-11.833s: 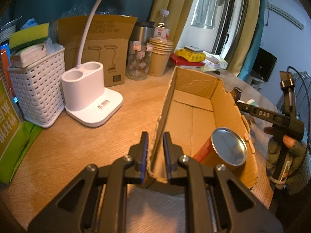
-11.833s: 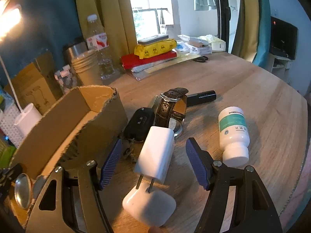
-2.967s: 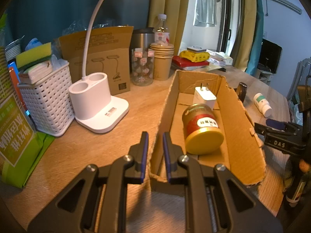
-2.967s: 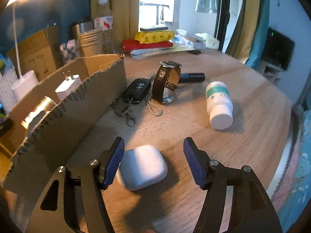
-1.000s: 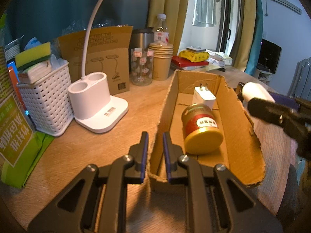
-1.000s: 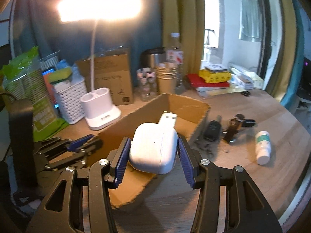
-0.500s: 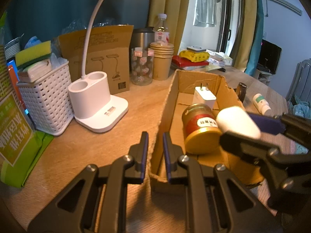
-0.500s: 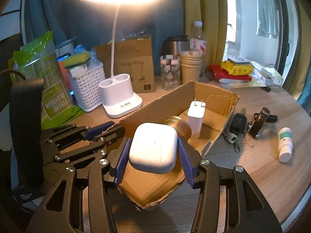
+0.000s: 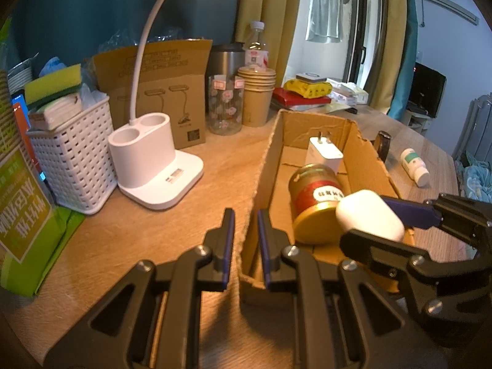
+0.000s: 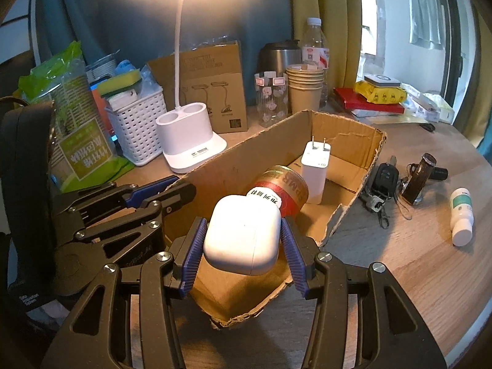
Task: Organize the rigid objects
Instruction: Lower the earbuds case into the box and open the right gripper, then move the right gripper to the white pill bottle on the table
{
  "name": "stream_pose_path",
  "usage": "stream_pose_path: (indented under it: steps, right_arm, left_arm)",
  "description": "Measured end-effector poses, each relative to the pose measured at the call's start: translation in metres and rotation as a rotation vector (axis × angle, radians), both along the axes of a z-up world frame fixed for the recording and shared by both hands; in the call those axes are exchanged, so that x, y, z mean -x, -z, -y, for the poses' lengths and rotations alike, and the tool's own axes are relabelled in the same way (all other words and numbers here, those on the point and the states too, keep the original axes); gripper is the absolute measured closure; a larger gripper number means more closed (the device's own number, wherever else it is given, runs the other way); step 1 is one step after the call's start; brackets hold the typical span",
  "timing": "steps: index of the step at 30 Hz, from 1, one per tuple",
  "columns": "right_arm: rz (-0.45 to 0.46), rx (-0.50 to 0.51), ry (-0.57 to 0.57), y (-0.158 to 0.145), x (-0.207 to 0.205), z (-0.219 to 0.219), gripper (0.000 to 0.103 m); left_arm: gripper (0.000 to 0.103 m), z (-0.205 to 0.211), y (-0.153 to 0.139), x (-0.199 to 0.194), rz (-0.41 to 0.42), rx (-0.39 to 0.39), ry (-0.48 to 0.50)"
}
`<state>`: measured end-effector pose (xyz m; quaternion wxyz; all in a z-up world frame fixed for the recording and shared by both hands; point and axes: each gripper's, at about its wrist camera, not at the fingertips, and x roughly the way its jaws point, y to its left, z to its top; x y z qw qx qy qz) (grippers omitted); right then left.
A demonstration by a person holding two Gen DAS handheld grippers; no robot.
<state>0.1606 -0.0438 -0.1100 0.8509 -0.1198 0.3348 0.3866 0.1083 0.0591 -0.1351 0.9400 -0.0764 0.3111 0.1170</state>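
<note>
My right gripper (image 10: 243,246) is shut on a white earbud case (image 10: 244,238) and holds it over the near end of the open cardboard box (image 10: 347,129). It also shows in the left wrist view (image 9: 369,218). In the box lie a red-labelled gold can (image 9: 315,200) on its side and a white plug charger (image 9: 324,153) standing upright. My left gripper (image 9: 246,233) is shut on the box's near left wall (image 9: 261,166).
On the table right of the box lie a car key (image 10: 384,178), a watch (image 10: 418,178) and a white pill bottle (image 10: 461,215). Left of the box stand a white lamp base (image 9: 153,166), a white basket (image 9: 73,150), paper cups (image 9: 255,98) and a green bag (image 9: 21,209).
My right gripper has carried the earbud case lower and closer in over the box's near end, beside the can. The left gripper has stayed clamped on the box wall.
</note>
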Motion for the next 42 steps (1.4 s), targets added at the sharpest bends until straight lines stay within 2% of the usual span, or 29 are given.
stream_pose_path:
  steps: [6,8,22,33,42]
  right_arm:
    - [0.007,-0.011,-0.005,-0.002,0.003,0.002,0.050]
    - [0.014,-0.015,0.000,-0.004,0.003,0.004,0.045]
    - [0.068,-0.061,0.106,-0.028,-0.008,0.041,0.044]
    - [0.117,-0.086,0.252,-0.044,-0.029,0.091,0.044]
    - [0.176,-0.020,0.362,-0.041,-0.045,0.121,0.042]
  left_arm:
    - [0.088,0.000,0.000,0.000,0.000,0.000,0.000]
    - [0.088,0.000,0.000,0.000,0.001,-0.001,0.000]
    - [0.088,-0.001,0.000,0.000,0.003,-0.004,0.003]
    - [0.088,-0.001,0.000,0.000,0.003,-0.004,0.003]
    - [0.088,-0.001,0.001,0.000,0.004,-0.005,0.004]
